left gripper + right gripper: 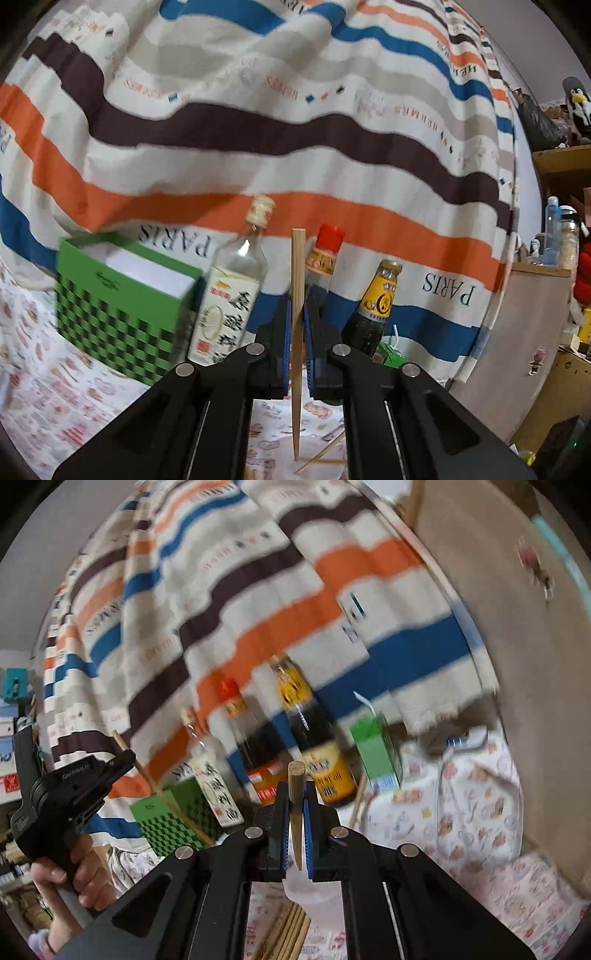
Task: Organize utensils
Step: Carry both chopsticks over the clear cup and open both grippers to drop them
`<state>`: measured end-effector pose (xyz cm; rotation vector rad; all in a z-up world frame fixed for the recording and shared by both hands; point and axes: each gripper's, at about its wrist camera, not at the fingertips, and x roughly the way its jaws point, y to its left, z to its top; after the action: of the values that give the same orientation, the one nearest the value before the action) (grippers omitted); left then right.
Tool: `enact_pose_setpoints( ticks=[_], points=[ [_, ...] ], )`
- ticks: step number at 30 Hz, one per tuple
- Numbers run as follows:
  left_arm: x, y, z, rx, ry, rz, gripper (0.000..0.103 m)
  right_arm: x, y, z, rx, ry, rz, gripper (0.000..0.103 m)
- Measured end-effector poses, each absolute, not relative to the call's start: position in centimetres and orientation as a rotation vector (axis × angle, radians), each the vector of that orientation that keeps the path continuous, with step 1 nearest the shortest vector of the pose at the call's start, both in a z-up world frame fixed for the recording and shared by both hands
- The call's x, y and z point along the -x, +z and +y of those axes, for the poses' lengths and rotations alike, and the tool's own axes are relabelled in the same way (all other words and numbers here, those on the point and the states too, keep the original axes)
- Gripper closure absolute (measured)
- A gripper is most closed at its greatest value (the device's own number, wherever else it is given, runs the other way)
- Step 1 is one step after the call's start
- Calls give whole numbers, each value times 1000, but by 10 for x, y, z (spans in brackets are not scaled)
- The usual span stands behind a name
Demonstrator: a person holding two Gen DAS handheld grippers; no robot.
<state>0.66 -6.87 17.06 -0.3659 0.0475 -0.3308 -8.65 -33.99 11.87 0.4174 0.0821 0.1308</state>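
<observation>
Standing upright between the blue pads of the left tongs (297,332) is a wooden chopstick (297,280), pinched near its middle, its square end up and its point hanging down above the patterned cloth of the table (48,402). The right tongs (296,812) are likewise closed on a second chopstick (295,775), also gripped mid-length, butt end uppermost.

Taking the green checkered box (122,314) as the landmark: in the left wrist view, just to its right stands a clear glass bottle (232,295) with a pale cap and a white label. Further right of the box, directly behind the held chopstick, is a red-capped bottle (325,254), then a dark bottle with a yellow neck label (376,306), and low beside that a small green carton (391,354). These bottles form a row close ahead of the left tongs. Below the tongs, loose chopsticks (321,454) lie crossed on the cloth.

In the right wrist view, which is blurred, the left tongs appear at the left edge above the box, held by a hand (74,878), and a bundle of chopsticks (288,934) lies on the cloth under the right tongs. Behind the box hangs a striped sheet (258,129) printed with "PARIS".
</observation>
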Motion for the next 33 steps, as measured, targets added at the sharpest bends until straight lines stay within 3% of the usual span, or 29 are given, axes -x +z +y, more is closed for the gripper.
enact_pose_setpoints(
  ticks=[12,18,25,26,28,30,32,33],
  points=[
    [-60,119,-121,391,-296,234,98,35,82,-345,-431,160,267,95],
    [-87,86,-124,423,-310,379,97,30,74,-345,-443,166,291,96],
    [-92,72,-124,391,-302,420,97,22,68,-352,-475,153,320,95],
    [-93,71,-125,380,-305,426,97,20,67,-353,-482,148,333,93],
    [-94,69,-125,354,-288,432,97,17,64,-356,-507,142,360,71],
    [-94,69,-124,341,-295,437,97,13,60,-358,-529,140,394,60],
    [-93,71,-123,322,-307,443,94,9,56,-358,-520,107,423,54],
    [-92,72,-123,306,-314,447,85,7,54,-357,-516,100,437,53]
  ],
)
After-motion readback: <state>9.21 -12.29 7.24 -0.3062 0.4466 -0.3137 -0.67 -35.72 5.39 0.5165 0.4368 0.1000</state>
